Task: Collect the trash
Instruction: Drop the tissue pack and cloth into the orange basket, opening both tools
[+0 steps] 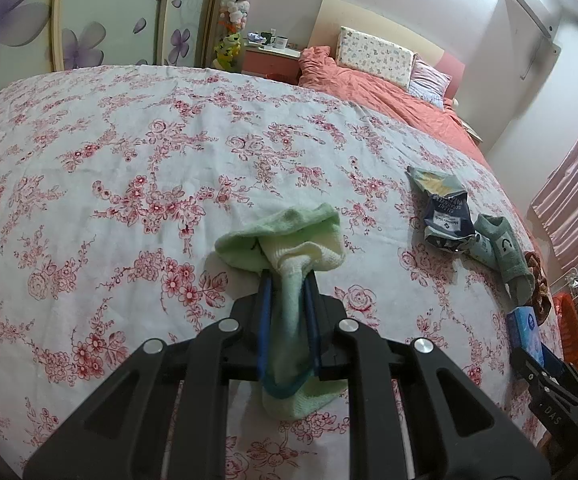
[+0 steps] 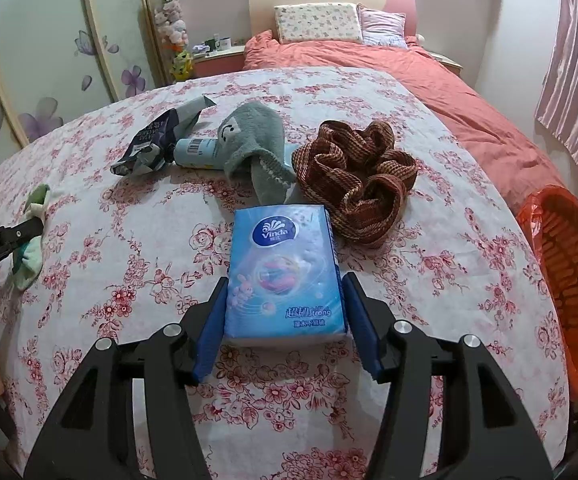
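Left gripper: jaws are pinching a light green sock, holding it over the floral bedspread.
Right gripper: jaws are standing spread on either side of a blue tissue pack, which is lying flat on the bedspread; the pads are not pressing it.
Trash: crumpled snack bag is lying beside a pale blue bottle, under a grey sock.
Bin: orange-lined basket is sitting off the bed's right edge.

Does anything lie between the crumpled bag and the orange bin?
Yes. Across the bed from the bag toward the bin lie the bottle, the grey sock draped over it, and then the brown scarf.
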Tool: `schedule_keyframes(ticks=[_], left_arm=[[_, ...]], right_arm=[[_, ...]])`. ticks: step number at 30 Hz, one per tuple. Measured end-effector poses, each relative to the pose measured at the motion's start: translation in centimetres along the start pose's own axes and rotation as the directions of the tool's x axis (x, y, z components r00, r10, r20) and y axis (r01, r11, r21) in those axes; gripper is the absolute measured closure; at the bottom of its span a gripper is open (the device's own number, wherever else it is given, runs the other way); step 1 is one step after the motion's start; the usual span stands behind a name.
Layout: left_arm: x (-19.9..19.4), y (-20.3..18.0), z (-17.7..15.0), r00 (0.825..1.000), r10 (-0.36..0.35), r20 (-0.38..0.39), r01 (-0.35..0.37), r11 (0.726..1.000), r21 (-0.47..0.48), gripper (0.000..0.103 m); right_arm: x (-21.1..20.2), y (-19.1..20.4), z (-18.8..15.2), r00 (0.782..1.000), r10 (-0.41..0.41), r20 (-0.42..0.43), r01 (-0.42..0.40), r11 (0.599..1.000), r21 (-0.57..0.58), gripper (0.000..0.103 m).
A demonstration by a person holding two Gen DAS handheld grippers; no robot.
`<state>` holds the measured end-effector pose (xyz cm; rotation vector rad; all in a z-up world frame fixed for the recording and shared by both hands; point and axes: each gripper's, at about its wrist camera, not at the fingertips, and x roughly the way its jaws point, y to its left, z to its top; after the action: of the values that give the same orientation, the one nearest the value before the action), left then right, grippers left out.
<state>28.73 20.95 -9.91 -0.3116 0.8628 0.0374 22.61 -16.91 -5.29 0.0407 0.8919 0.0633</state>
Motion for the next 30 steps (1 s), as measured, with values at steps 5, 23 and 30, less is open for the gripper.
schedule_keyframes(ticks=[5,23,30], left_arm=[[-0.1,0.5,0.0,1.000,-0.029,0.003,0.029,0.999,-0.026,0.086],[-1.2,-2.0,-1.3,0.996,0.084,0.008,-0.084,0.987,0.135,0.093],[-2.8,-4.3,-2.0,0.998,0.044,0.037,-0.050,0.983,0.176,0.093]], right_arm=[[0.0,-0.2,0.0,1.000,0.015,0.003,-0.015,1.000,0.014,0.047],[-1.6,-2.4,-1.3,0.999,0.049,0.014,-0.050,0.997,0.053,0.052],[-3.5,-4.9,-2.2,0.998,0.020,0.061,-0.026,0.995,0.099,0.053]])
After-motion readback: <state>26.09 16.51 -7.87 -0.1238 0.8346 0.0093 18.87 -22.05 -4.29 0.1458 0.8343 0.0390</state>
